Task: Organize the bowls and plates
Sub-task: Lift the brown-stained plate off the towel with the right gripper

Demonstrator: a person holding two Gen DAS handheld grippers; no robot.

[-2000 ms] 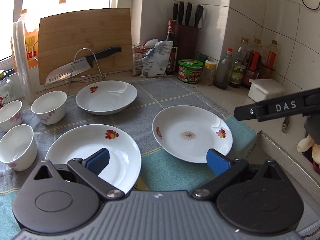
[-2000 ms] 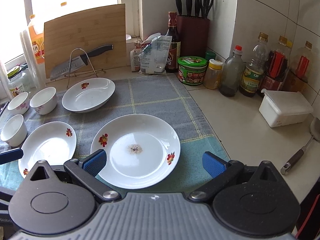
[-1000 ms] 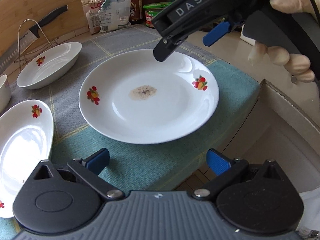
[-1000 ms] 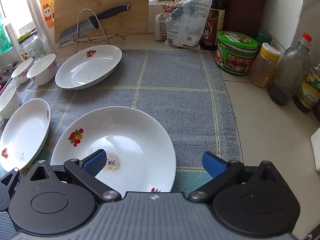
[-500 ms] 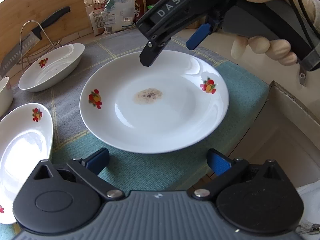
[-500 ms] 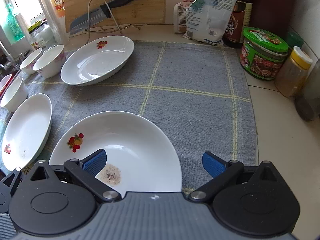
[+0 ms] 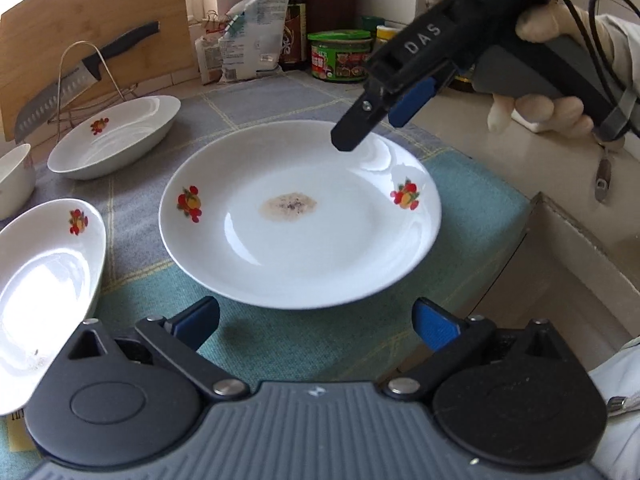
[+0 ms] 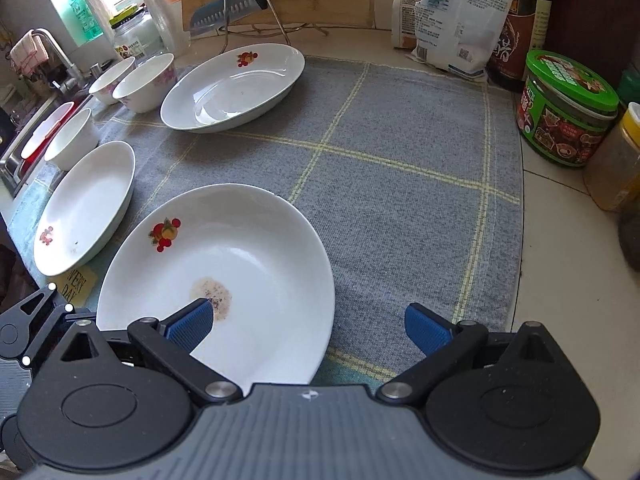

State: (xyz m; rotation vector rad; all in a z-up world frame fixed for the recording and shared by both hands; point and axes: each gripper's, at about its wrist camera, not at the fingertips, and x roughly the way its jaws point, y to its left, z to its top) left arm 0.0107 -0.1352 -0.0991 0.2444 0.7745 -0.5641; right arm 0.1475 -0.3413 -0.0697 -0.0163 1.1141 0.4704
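A white plate with fruit motifs and a brown stain lies on the grey and green cloth. My left gripper stands open just short of the plate's near rim, holding nothing. My right gripper hovers over the far right rim, gripped by a gloved hand. In the right wrist view that gripper is open astride the plate's rim, left pad over the inside, right pad over cloth. A second plate, a deep dish and three bowls lie to the left.
A knife on a wire stand leans by a cutting board at the back. Food bags, a green-lidded jar and bottles line the right wall. A sink and tap are at far left. The counter edge drops off on the right.
Both grippers have closed in on the stained plate. The right one came down over its far right rim; the left drew nearer its front edge. Both stayed open.
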